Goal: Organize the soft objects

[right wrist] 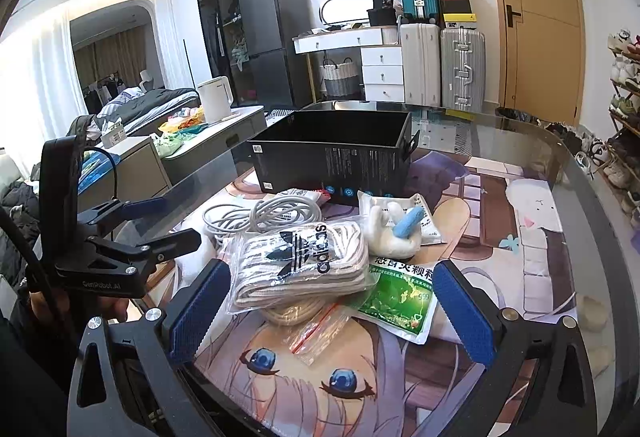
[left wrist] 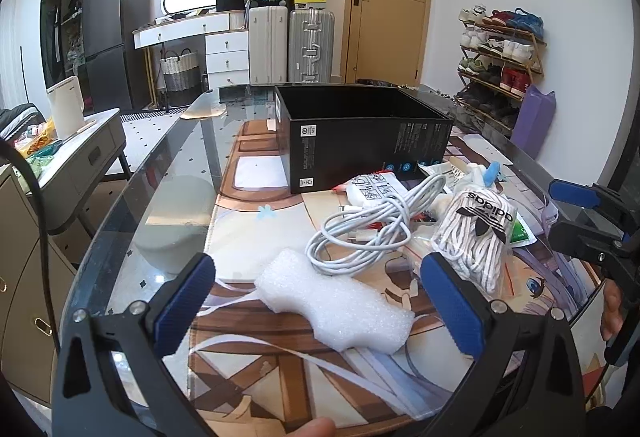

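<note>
Both tools are up over the glass table (left wrist: pixel 176 165), and both are spread wide with nothing between the pads. The left gripper (left wrist: pixel 316 301) hangs over a white foam block (left wrist: pixel 332 307); the block lies flat on the printed desk mat (left wrist: pixel 256 361) inside the gap, clear of either blue pad. From that block, the coiled white cable (left wrist: pixel 372 225) sits at about one o'clock, and the bagged white laces (left wrist: pixel 478 237), with the black trefoil logo on the bag, at about two o'clock. The black box (left wrist: pixel 360 141), open on top, stands at twelve o'clock beyond the pile, upright on the mat.

Over to the right wrist view: the right gripper (right wrist: pixel 334 307) is just as wide, pads apart, holding nothing. Between its fingers lies the bag of laces, resting on a clear zip bag (right wrist: pixel 316 333) with a red seal. The green sachet (right wrist: pixel 400 297) lies at three o'clock of the laces, touching them. A white plush toy (right wrist: pixel 394 233) with a blue part sits at one o'clock, on a white packet (right wrist: pixel 424 215). The cable coil is at eleven o'clock, with the black box behind it at twelve.

The left tool shows at nine o'clock in this view, jaws apart. Something red peeks out beside the cable in the left view, too tangled to name. A fingertip (left wrist: pixel 316 427) shows at the bottom edge there.
</note>
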`<move>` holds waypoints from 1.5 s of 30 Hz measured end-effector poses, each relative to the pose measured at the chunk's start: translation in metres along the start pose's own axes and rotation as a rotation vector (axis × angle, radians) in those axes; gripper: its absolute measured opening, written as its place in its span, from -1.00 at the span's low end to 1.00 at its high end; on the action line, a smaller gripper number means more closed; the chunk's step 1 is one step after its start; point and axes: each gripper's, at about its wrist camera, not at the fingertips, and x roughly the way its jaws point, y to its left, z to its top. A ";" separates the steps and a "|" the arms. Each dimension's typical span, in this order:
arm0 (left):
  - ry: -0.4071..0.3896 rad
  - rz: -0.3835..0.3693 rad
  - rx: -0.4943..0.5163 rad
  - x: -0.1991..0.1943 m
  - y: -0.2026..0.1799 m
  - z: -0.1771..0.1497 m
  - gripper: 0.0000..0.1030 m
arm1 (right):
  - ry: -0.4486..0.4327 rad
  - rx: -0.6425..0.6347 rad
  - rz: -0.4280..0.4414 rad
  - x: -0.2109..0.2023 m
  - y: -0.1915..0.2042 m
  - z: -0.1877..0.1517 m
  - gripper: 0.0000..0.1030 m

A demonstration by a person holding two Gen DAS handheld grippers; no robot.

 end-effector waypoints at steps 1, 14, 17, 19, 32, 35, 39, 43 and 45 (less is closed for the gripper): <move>-0.001 0.000 0.000 0.000 0.000 0.000 1.00 | -0.002 -0.003 0.001 0.000 0.000 0.000 0.99; 0.001 -0.004 0.006 0.000 0.000 0.000 1.00 | 0.004 -0.012 0.001 0.002 0.001 -0.001 0.99; 0.004 -0.007 0.005 0.002 0.000 -0.001 1.00 | 0.006 -0.013 -0.001 0.001 0.000 -0.001 0.99; 0.006 -0.007 0.007 0.002 0.000 -0.001 1.00 | 0.006 -0.014 -0.003 0.000 0.000 -0.001 0.99; 0.008 -0.013 0.004 0.004 0.002 -0.001 1.00 | 0.006 -0.012 -0.010 0.000 0.001 -0.001 0.99; 0.011 -0.020 -0.002 0.006 0.003 -0.001 1.00 | 0.008 -0.009 -0.012 0.000 0.000 -0.003 0.99; 0.016 -0.018 -0.008 0.007 0.005 -0.001 1.00 | 0.003 -0.012 -0.023 -0.003 -0.001 -0.005 0.99; 0.020 -0.030 -0.021 0.007 0.007 -0.001 1.00 | 0.006 -0.021 -0.031 -0.003 -0.001 -0.006 0.99; 0.020 -0.033 -0.018 0.006 0.006 -0.001 1.00 | 0.012 -0.018 -0.034 -0.002 -0.002 -0.006 0.99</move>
